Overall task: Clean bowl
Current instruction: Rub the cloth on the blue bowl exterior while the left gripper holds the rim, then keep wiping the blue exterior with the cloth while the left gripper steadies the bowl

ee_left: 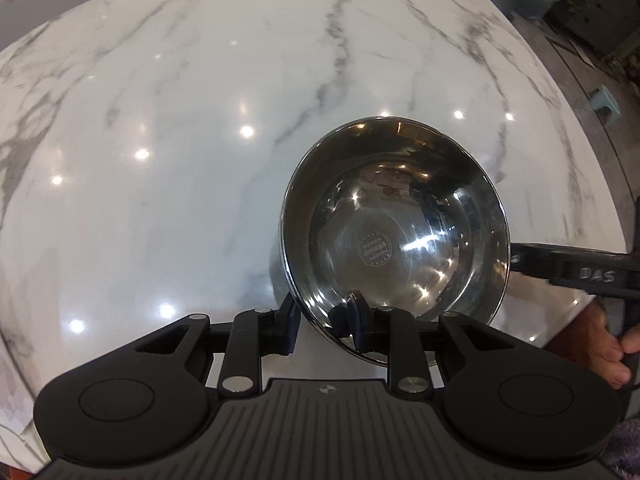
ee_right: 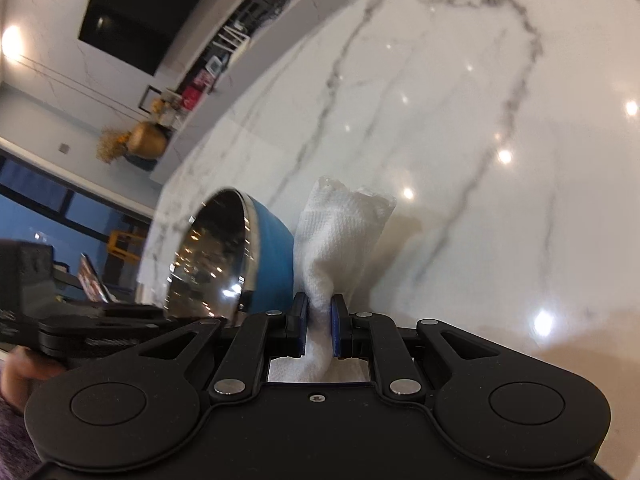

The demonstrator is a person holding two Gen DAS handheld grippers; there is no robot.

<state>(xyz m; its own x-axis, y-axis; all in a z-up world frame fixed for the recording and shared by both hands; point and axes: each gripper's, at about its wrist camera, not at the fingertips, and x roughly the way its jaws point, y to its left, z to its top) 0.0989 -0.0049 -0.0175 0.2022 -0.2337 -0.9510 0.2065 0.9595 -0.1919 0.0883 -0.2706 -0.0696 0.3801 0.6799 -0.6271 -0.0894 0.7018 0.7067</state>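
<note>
A steel bowl [ee_left: 396, 236] with a shiny inside and a blue outside [ee_right: 272, 256] is tilted on its edge above the white marble table [ee_left: 180, 140]. My left gripper [ee_left: 326, 326] is shut on the bowl's near rim, one finger outside and one finger inside. My right gripper [ee_right: 319, 330] is shut on a crumpled white paper towel [ee_right: 340, 236], held just right of the bowl's blue wall. In the left wrist view the right gripper [ee_left: 576, 270] shows at the bowl's right side.
The marble table [ee_right: 480, 120] stretches far ahead and to the left. Its right edge [ee_left: 592, 152] drops to a grey floor with a small stool [ee_left: 606, 98]. A wall shelf with a gold vase [ee_right: 146, 142] lies beyond the table.
</note>
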